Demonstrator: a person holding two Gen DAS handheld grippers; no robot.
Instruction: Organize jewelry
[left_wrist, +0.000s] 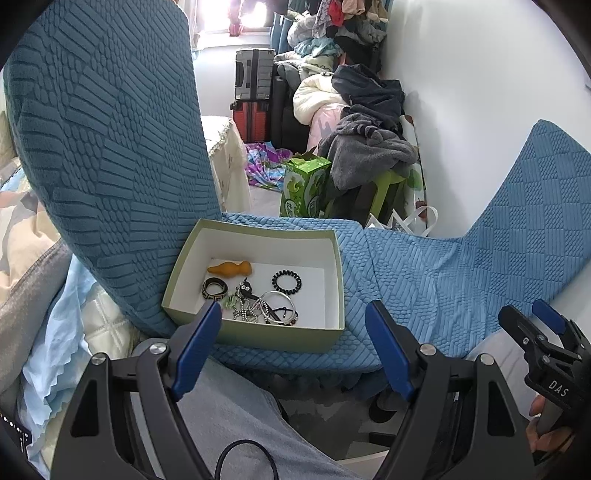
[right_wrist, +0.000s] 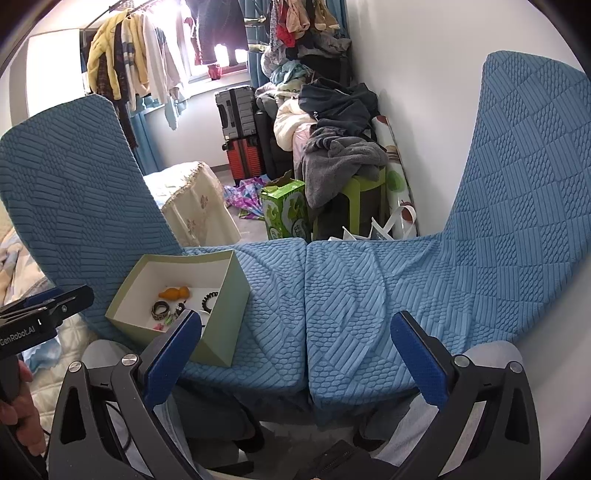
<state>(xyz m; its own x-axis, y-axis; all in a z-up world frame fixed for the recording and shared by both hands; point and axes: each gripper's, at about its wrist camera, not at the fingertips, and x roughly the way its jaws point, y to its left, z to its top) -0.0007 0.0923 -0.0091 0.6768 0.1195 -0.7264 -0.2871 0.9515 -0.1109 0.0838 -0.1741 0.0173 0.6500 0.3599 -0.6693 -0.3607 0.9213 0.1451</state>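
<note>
Centrally, blue textured seats (right_wrist: 332, 295), clothes pile (right_wrist: 332, 122), suitcases (right_wrist: 240, 129)

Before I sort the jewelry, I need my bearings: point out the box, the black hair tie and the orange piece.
box (left_wrist: 258, 336), left wrist view, front wall
hair tie (left_wrist: 287, 282), left wrist view, coil's lower edge
orange piece (left_wrist: 229, 268), left wrist view, its middle

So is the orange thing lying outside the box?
No, the orange thing lies inside the open box, near its back wall, with the jewelry in front of it.
</note>
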